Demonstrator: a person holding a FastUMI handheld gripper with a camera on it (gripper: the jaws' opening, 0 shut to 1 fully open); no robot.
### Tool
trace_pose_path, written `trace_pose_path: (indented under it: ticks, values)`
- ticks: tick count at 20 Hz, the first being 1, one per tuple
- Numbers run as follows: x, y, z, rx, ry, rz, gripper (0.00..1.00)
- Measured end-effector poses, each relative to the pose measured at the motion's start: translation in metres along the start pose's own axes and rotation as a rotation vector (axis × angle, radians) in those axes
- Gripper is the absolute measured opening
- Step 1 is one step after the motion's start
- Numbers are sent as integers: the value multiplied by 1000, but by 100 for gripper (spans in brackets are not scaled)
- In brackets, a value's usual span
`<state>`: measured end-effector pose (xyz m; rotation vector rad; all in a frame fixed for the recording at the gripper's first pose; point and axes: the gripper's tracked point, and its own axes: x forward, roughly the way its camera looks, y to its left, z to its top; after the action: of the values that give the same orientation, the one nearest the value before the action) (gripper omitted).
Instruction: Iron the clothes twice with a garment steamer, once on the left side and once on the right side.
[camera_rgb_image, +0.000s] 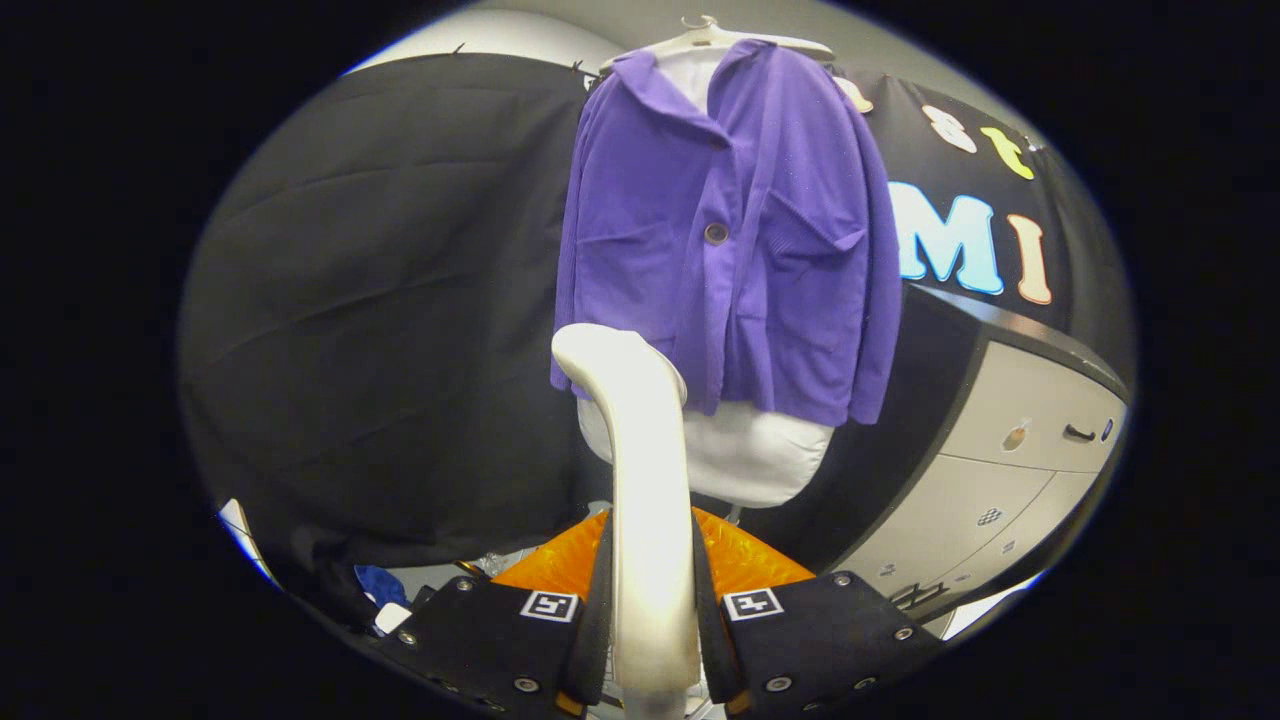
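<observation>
Steamer (640, 480) pinched between both fingers (560, 610) — purple jacket (730, 240) hanging just beyond.

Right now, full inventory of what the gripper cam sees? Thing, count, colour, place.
garment steamer: 1, white, handle clamped between the fingers, head rising up in front of the jacket's lower left edge
jacket: 1, purple, buttoned, hanging beyond the steamer
hanger: 1, white, at the jacket's collar
padded form: 1, white, showing below the jacket hem and at the neckline
black cloth: 1, booth wall behind the jacket
cabinet: 1, light grey with dark top, drawers, right of the jacket
blue item: 1, low at the cloth's foot, left of the fingers; too small to identify
gripper: 1, both fingers pressed on the steamer handle
</observation>
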<state>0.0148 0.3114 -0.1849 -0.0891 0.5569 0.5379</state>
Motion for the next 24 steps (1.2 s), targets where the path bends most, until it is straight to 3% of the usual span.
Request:
trace_pose_path:
  ticks: [4,11,19,24]
  values:
    - [-56,-27,31,71,-115,-35,38]
    - [-144,-93,56,167,-207,-104,38]
    - [-238,-175,41,219,-253,-178,38]
    - [-271,-205,22,262,-247,-163,38]
